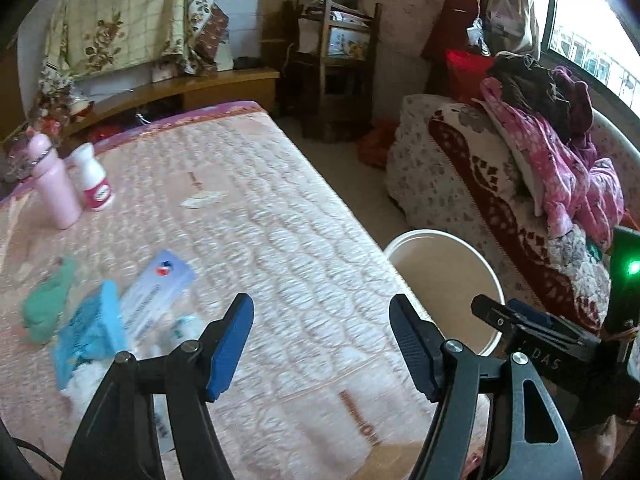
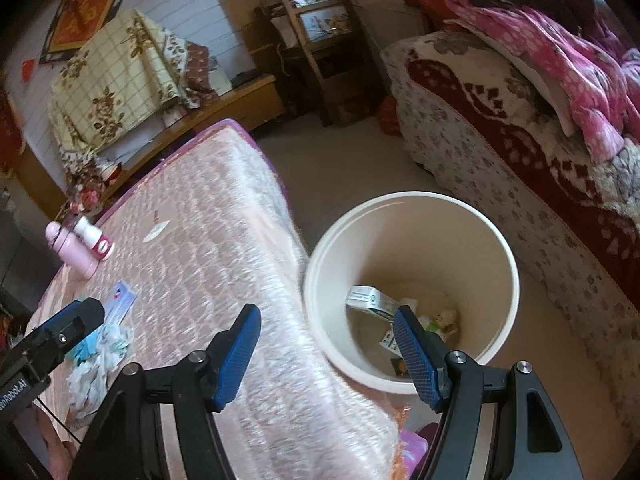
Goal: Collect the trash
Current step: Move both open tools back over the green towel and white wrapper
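We held the left gripper (image 1: 322, 344) over the pink mattress (image 1: 280, 216), jaws parted and empty. Litter, a blue box (image 1: 90, 332) and a white carton (image 1: 154, 296), lay at its nine o'clock. The right gripper (image 2: 326, 354) also gaped empty; the bin (image 2: 412, 292), holding scraps, sat at its one o'clock.

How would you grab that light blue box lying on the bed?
Probably across the light blue box's two narrow long sides, coming down from above. It lies flat on the mattress, with crumpled paper crowding its near end, so its ends are harder to reach. The left gripper, open and empty, is nearest.
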Motion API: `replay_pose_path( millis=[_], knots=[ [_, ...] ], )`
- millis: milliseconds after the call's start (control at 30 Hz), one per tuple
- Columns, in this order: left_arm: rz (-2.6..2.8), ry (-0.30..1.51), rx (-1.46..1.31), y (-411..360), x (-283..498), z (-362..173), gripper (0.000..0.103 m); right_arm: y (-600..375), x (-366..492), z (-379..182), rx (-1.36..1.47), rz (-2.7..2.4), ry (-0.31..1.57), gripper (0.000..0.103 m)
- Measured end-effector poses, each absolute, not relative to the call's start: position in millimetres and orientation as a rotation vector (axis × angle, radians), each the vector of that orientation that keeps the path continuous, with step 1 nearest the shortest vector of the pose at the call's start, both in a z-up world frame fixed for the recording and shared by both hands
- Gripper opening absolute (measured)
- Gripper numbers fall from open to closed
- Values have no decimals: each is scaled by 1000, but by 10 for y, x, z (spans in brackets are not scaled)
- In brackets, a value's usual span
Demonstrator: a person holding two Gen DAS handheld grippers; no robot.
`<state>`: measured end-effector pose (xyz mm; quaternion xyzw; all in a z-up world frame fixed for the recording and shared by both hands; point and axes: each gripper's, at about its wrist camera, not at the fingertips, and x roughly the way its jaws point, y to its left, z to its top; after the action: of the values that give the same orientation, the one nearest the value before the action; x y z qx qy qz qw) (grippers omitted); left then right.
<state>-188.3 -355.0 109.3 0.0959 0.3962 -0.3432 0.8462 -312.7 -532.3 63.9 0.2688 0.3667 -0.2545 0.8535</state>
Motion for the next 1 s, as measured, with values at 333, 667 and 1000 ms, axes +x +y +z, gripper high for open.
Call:
replay_pose_path(
  millis=[333,667,1000],
  knots=[
    [-623,808,190,-2948,-1856,1137,71,-4758,-2858,735,506,-431,790,72],
    [-538,830,141,-2279,-1657,1121,71,-4226,-2563,761,444,-327,830,72],
    [-377,880,89,-1382,-1147,984,71,-3827,-2235,685,398,-229,882,72]
  ],
)
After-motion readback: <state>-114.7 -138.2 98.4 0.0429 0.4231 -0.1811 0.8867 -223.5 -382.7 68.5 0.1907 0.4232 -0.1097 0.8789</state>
